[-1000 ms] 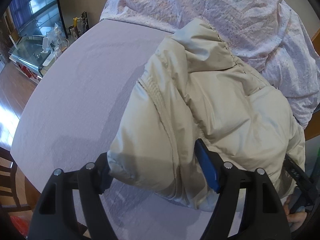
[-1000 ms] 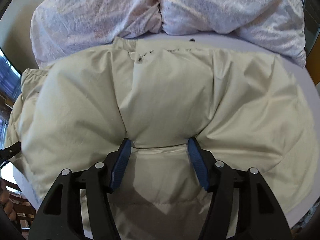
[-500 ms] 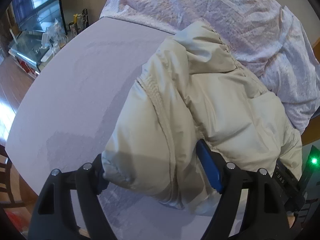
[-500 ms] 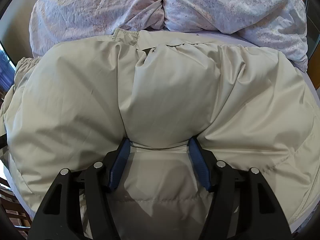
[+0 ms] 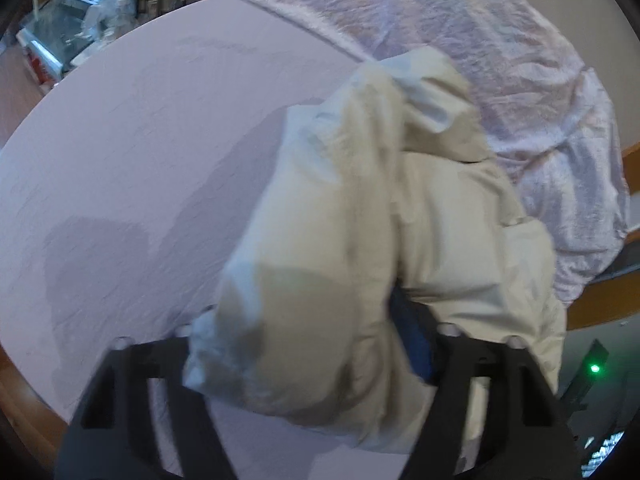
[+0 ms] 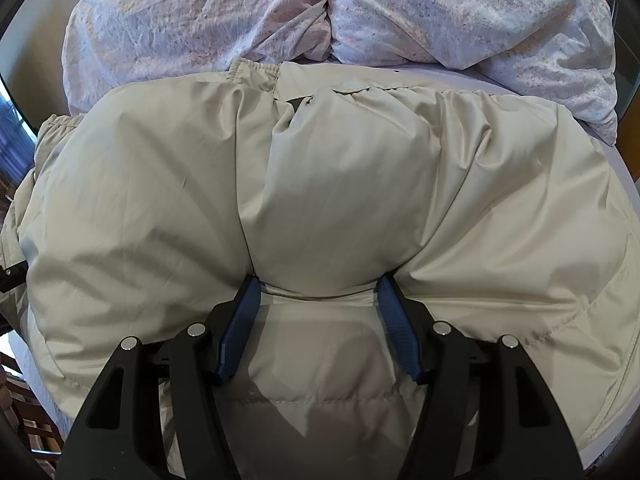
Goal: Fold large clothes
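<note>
A puffy cream down jacket [image 5: 360,240] lies on a bed with a lilac sheet [image 5: 140,140]. In the left wrist view my left gripper [image 5: 308,344] is shut on a thick fold of the jacket's left edge and holds it raised off the sheet; the cloth hides the left finger. In the right wrist view the jacket [image 6: 340,180] fills the frame. My right gripper [image 6: 318,292] is shut on a bulging fold of it, blue pads [image 6: 240,320] pressed into the fabric on both sides.
A crumpled floral duvet [image 6: 320,12] is piled along the head of the bed, just behind the jacket; it also shows in the left wrist view [image 5: 500,60]. A cluttered counter [image 5: 80,28] stands beyond the bed's far left edge. Wooden bed frame [image 5: 600,304] at right.
Both grippers have carried the jacket's near edge up and forward towards the duvet. The jacket bulges higher and covers more of each view. The left view is motion-blurred.
</note>
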Motion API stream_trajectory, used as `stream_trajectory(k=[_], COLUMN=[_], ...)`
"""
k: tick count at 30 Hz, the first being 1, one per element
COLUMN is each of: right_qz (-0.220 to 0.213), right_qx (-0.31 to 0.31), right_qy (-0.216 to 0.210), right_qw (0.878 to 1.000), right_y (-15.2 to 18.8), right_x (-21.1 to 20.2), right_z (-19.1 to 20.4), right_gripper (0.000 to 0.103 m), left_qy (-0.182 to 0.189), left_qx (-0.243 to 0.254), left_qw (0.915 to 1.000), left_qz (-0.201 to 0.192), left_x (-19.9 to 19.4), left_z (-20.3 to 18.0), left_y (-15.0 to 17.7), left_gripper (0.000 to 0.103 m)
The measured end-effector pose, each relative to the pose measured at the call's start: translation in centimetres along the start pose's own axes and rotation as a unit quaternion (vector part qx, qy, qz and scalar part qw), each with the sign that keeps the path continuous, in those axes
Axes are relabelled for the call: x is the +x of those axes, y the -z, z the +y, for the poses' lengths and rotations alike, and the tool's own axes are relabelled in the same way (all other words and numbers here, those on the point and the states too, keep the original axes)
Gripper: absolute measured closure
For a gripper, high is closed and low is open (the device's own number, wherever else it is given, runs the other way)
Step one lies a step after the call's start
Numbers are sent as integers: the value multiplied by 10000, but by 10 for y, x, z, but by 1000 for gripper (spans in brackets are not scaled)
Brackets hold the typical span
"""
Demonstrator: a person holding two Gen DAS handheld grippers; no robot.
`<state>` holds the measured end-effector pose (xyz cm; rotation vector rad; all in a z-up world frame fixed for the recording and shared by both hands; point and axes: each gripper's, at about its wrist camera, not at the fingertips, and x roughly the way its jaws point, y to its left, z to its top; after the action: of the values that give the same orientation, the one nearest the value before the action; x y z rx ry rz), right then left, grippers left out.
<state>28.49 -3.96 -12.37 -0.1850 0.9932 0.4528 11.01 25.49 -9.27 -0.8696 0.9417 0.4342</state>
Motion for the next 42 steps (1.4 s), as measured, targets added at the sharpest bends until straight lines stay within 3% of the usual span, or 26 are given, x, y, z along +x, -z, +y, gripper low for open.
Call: stream_trajectory(k=[4, 10, 15, 24, 32, 42], right_qz=[-31, -89, -125, -225, -225, -235], right_qx=[-20, -62, -72, -29, 5, 182], right_qy=[5, 26, 40, -134, -440, -701], right_qw=[10000, 9999, 9999, 9997, 9988, 9971], right_y=[1, 2, 3, 4, 3, 10], right_x=[0, -1, -2, -5, -11, -40], right_z=[0, 2, 2, -4, -20, -55], right_gripper=[40, 40, 40, 40, 40, 40], left_qy=[34, 79, 320, 1079, 1491, 1640], left_qx=[102, 261, 536, 1342, 2128, 2666], left_qw=[9999, 9992, 9964, 9801, 9599, 9441], left_qz=[-99, -275, -578, -988, -1050, -1038], left_x=[-6, -18, -43, -92, -108, -107], left_z=[-7, -18, -43, -122, -195, -257], left_y=[-3, -1, -1, 13, 45, 82], left_gripper=[65, 79, 81, 81, 81, 79])
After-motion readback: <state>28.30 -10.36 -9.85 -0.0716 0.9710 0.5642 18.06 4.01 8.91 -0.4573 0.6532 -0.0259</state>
